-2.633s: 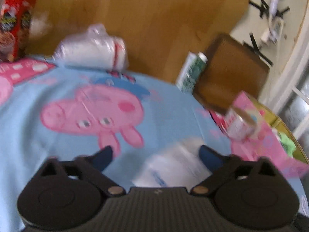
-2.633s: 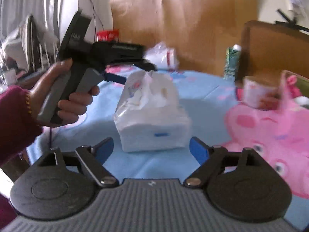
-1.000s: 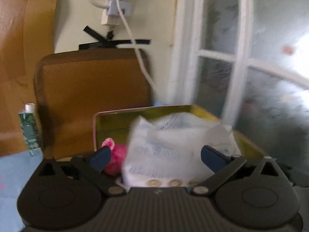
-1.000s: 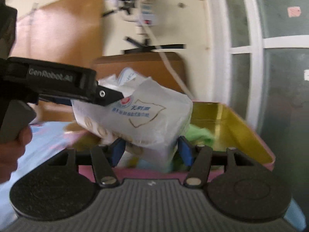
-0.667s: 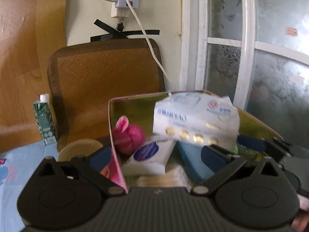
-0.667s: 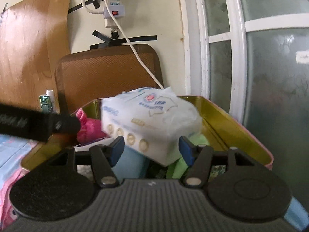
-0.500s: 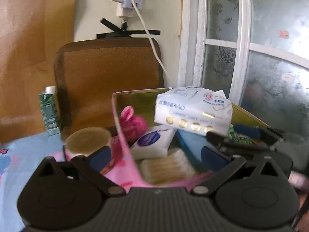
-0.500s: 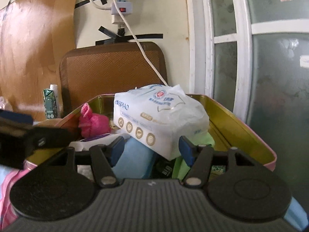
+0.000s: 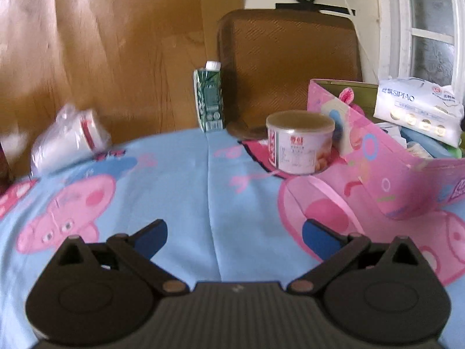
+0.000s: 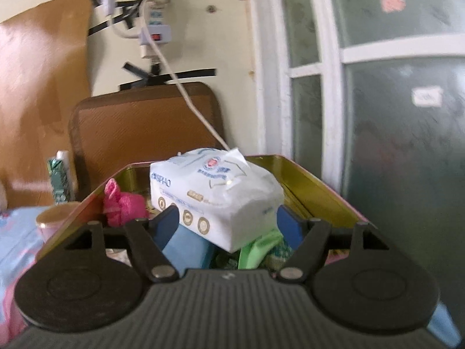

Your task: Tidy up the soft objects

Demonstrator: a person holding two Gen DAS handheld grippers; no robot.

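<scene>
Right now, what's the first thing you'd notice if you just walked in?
The white tissue pack sits on top of the full pink box, between the right gripper's opening jaws. Then the blue pig-cartoon blanket, with a round tub beside the box and a wrapped white roll far left.

Green carton (image 9: 209, 101) with white cap stands upright at 12 o'clock on the cartoon-print blue cloth (image 9: 186, 192). Lidded round tub (image 9: 300, 141) at 1 o'clock, near the carton. Brown woven chair back (image 9: 290, 64) behind both, wooden panel (image 9: 101, 43) at 10 o'clock. Taped power strip (image 10: 154, 36) with white cord high on the wall; frosted window (image 10: 392, 101) at 3 o'clock.
</scene>
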